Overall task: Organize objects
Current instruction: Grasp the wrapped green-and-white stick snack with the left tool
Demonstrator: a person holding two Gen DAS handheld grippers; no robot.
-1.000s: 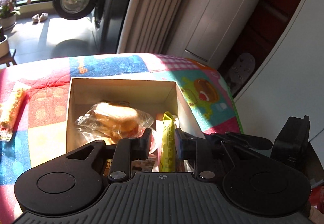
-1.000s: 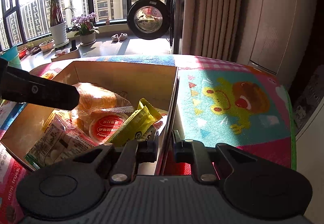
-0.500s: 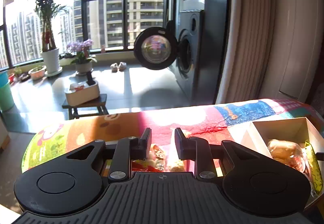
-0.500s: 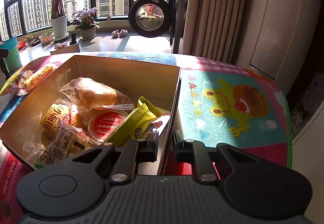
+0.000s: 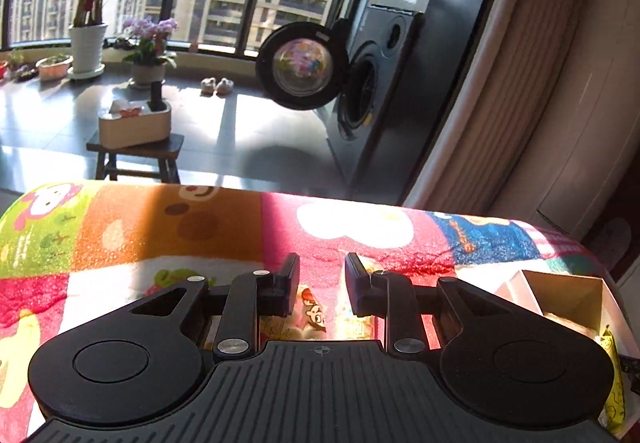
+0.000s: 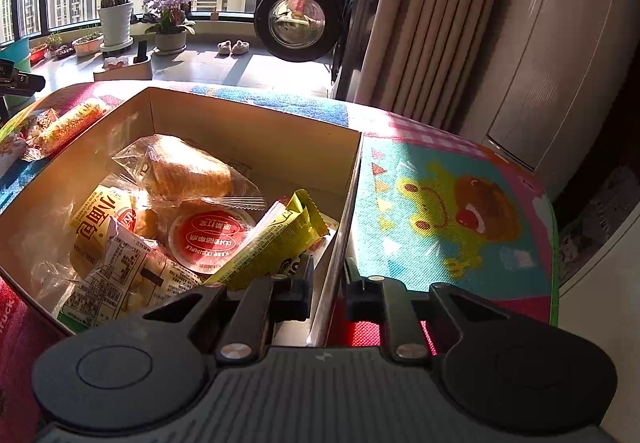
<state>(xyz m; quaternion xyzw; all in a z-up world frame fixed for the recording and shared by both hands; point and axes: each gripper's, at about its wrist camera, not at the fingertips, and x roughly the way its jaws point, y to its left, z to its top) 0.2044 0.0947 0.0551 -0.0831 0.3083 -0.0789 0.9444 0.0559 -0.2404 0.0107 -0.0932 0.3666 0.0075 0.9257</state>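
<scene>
2 grippers open — right [image 6: 328, 289] straddling box wall [image 6: 340, 243].

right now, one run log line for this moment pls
left gripper: open over snack packets on mat | right gripper: straddling box wall, jaws not closed | box: holds snacks | phase: reaching next item

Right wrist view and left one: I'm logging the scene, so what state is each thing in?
Cardboard box: open, holding wrapped snacks.
Right tongs: straddling the box's right wall.
Left tongs: open, above snack packets on the mat.
Washing machine door: swung open.
</scene>
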